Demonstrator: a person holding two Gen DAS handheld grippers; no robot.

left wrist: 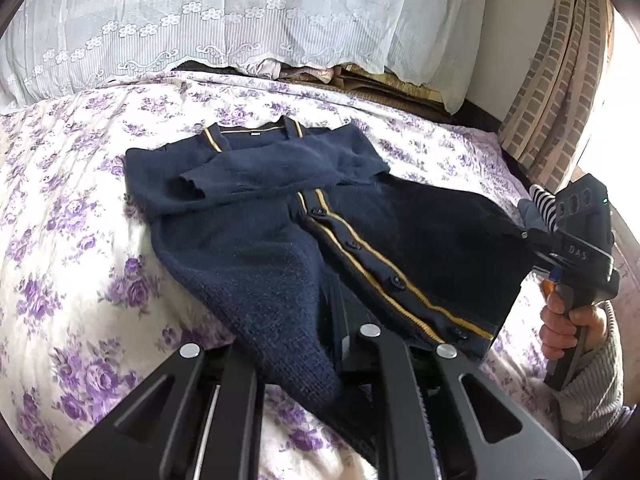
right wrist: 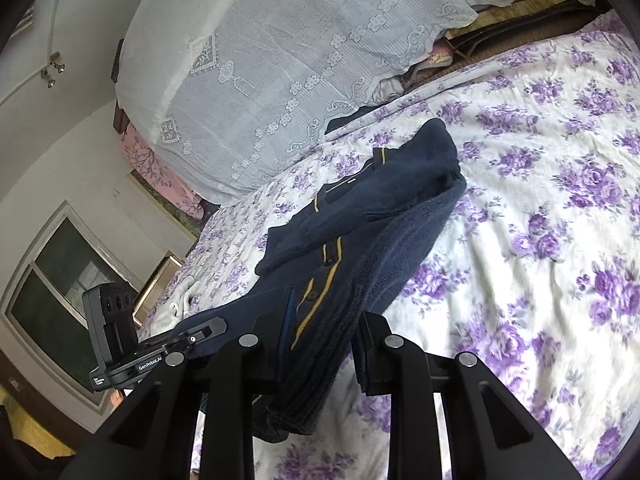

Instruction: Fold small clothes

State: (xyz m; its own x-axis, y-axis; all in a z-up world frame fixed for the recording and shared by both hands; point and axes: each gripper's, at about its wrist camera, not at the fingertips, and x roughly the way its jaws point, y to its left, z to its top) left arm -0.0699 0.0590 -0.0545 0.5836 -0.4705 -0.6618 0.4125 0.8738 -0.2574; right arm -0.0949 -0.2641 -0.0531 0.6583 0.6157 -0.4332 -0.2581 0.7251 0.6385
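- Left wrist view: floral bedspread (left wrist: 80, 240) with purple roses across the bed, white lace cover (left wrist: 240, 20) draped over bedding at the far end, brick-patterned curtain (left wrist: 560, 80) at the right.
- Navy cardigan (left wrist: 256, 216) with yellow trim spread on the bedspread, collar toward the lace cover, both sleeves folded across the chest, buttoned placket running toward the near hem.
- Near hem raised off the bed at both corners, fabric sloping up toward the camera.
- Left gripper (left wrist: 340, 364) narrowed right down on the hem corner near the middle of the frame, knit pinched between the black fingers.
- Right gripper (left wrist: 524, 236) at the right edge, clamped on the other hem corner; a person's hand (left wrist: 568, 328) in a grey ribbed sleeve wrapped around its handle.
- Right wrist view: same floral bedspread (right wrist: 540, 200) filling the right side, lace cover (right wrist: 260, 80) beyond, window (right wrist: 60, 280) and pale wall at the left.
- Cardigan (right wrist: 360, 220) stretching away from the camera, ribbed hem bunched and hanging down.
- Right gripper (right wrist: 320, 344) closed narrow on that ribbed hem, cloth trapped between the fingers.
- Left gripper (right wrist: 208, 330) at the lower left, fingertips on the hem's other corner.
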